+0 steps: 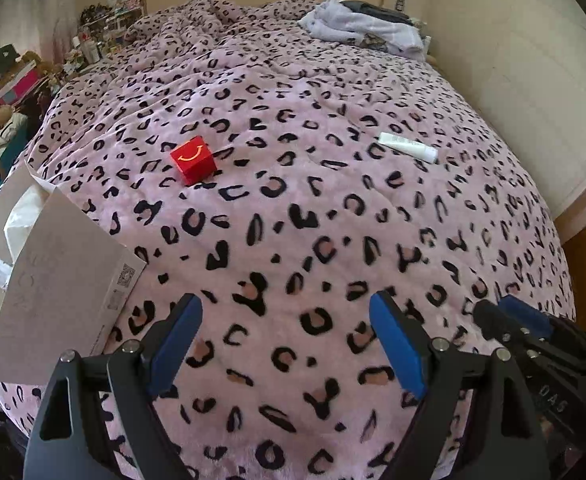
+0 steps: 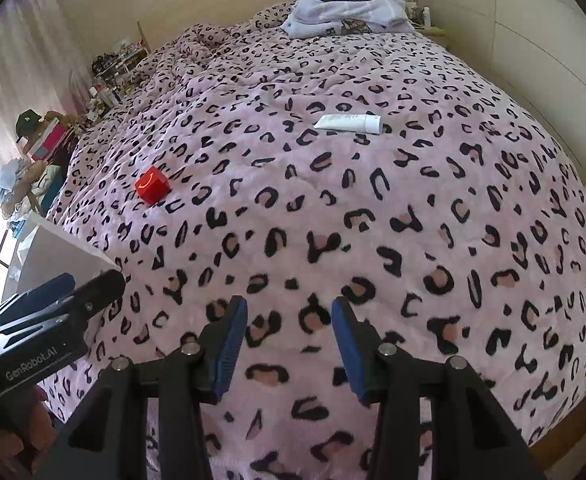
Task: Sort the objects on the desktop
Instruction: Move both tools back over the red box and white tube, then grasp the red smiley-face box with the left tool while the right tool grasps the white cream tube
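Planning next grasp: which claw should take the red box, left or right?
Probably left. The red box lies on the left claw's side, near the cardboard box; the right claw faces more toward the white tube.

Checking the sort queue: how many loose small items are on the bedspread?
2. A red box left of centre, and a white tube farther right. Folds in the bedspread may hide more.

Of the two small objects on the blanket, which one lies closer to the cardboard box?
The red cube with the yellow smile; the white tube lies farther from the cardboard box, toward the wall.
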The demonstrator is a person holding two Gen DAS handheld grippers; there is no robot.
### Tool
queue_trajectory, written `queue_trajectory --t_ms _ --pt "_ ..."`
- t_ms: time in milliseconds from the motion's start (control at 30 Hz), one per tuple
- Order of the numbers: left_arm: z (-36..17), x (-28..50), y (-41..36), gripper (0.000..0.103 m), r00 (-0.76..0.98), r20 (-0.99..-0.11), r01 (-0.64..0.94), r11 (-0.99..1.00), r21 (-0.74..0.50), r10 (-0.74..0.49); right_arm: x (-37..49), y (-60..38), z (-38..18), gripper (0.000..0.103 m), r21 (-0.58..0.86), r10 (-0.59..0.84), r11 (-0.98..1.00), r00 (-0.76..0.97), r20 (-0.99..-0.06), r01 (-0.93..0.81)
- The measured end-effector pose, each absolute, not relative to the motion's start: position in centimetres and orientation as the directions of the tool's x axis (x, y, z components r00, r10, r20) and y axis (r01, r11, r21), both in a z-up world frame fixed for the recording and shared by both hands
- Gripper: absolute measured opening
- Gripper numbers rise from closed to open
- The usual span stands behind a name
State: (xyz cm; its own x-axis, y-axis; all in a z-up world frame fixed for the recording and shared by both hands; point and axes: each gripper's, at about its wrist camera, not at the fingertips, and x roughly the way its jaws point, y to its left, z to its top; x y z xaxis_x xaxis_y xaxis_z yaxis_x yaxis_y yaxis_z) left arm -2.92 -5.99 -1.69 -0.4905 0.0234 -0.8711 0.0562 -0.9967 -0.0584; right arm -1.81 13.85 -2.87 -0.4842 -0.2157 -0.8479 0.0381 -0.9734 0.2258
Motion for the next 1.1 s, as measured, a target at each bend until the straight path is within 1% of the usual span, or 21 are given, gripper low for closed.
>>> queue_trajectory --t_ms 133,333,367,400,433,633,733,833,900,1100 --pt "-2.5 -5.3 -8.2 0.087 -0.487 -0.873 0.118 -0.991 -0.059 -0.006 -3.8 14.1 -3.4 0.045 0.233 -0.219 -0.972 -0.491 -0.843 0.033" --pt "-4.0 -11.8 -12.9 0.087 -0.451 -0.889 0.265 -0.963 -0.054 -0.074 -7.7 14.5 -3.6 0.045 0.228 -0.213 -0.973 -0.507 -0.835 0.033" --pt "-4.3 -13.2 -13.7 0.088 -0.438 -0.895 0.296 -0.954 -0.053 -0.086 -8.6 14.6 -3.6 0.045 0.228 -0.214 -0.973 -0.512 -0.832 0.036" --pt "-4.7 -14.3 -14.2 0.093 -0.423 -0.901 0.315 -0.948 -0.045 -0.098 -9.6 14.7 -3.6 0.045 0.228 -0.215 -0.973 -0.518 -0.828 0.039" --pt "-5.1 -15.4 -14.7 0.094 -0.409 -0.906 0.334 -0.942 -0.036 -0.111 -10.7 14.8 -3.7 0.045 0.231 -0.217 -0.972 -0.524 -0.823 0.040" --pt "-7.6 -20.8 -16.4 0.094 -0.364 -0.918 0.374 -0.927 0.013 -0.160 -17.9 16.3 -4.9 0.045 0.248 -0.202 -0.969 -0.554 -0.807 -0.007" --pt "-9.3 -22.9 -17.1 0.094 -0.332 -0.931 0.382 -0.924 0.016 -0.153 -21.5 17.0 -5.7 0.045 0.206 -0.162 -0.978 -0.550 -0.819 -0.018" --pt "-11.0 -24.7 -17.7 0.094 -0.304 -0.941 0.391 -0.920 0.018 -0.147 -25.2 17.3 -6.3 0.045 0.166 -0.162 -0.985 -0.517 -0.841 0.039" --pt "-12.1 -25.5 -17.8 0.094 -0.288 -0.947 0.396 -0.918 0.015 -0.140 -27.5 17.2 -6.8 0.045 0.144 -0.177 -0.984 -0.480 -0.859 0.104" --pt "-14.9 -27.2 -17.4 0.094 -0.249 -0.962 0.404 -0.915 0.002 -0.112 -32.1 15.5 -10.2 0.045 0.035 -0.142 -0.953 -0.338 -0.930 0.302"
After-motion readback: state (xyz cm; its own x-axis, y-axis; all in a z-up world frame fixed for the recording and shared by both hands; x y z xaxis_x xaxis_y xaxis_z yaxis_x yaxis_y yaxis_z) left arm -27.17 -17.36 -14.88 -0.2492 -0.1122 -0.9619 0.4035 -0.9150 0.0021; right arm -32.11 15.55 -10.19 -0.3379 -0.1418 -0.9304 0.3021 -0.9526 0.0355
